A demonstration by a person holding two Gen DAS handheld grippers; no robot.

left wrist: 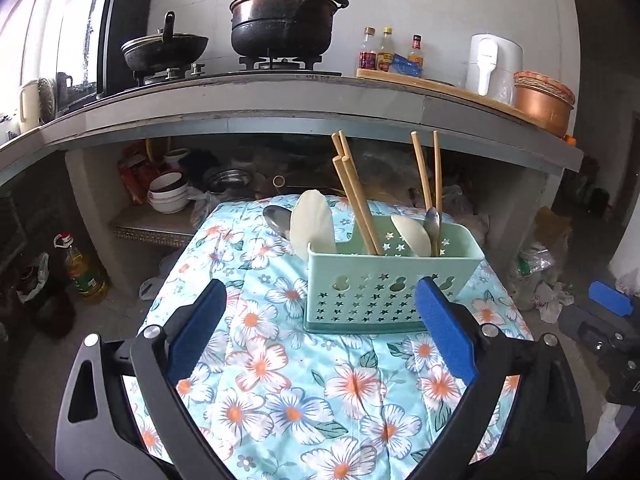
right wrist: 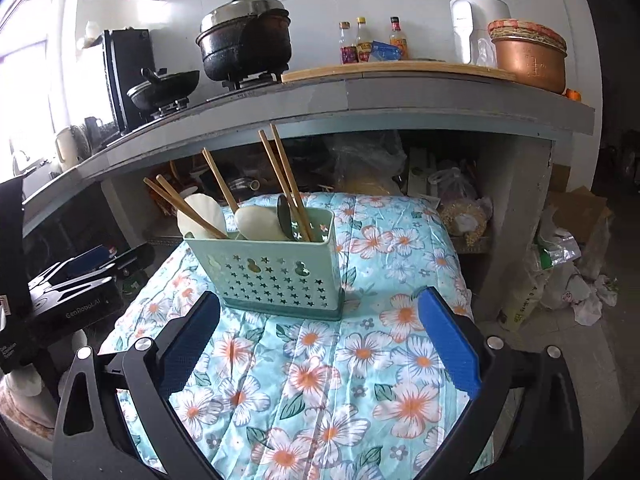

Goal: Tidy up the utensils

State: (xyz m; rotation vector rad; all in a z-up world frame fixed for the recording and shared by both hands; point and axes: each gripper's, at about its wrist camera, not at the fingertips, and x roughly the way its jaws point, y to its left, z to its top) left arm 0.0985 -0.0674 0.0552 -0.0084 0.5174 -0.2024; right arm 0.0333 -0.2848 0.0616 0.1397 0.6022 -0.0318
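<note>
From the left wrist view, the left gripper [left wrist: 320, 320] hangs over the flowered cloth [left wrist: 280, 380] with its blue pads [left wrist: 444, 328] spread wide and nothing between them. The green holder [left wrist: 384, 280] stands upright at the far right of the cloth, just beyond the right-hand pad. Chopsticks [left wrist: 356, 196] lean in its left part, a second pair [left wrist: 428, 172] stands on the right beside a metal spoon [left wrist: 433, 222], and a white spoon [left wrist: 412, 234] sits between them. Another white spoon [left wrist: 312, 220] and a grey metal one [left wrist: 278, 220] show just behind the holder's left end; whether they lie on the cloth or rest against it I cannot tell.

Now the right wrist view: the right gripper [right wrist: 320, 328] is released too, jaws wide, empty, low over the near cloth [right wrist: 320, 380]. The holder [right wrist: 272, 276] stands left of centre, the chopsticks [right wrist: 288, 180] fanning out of its top.

Looks nearly sorted. My read: check those two far-left spoons. If either is loose, come in low from the side, pinch the handle and not the bowl, and lower it in clear of the leaning sticks.
</note>
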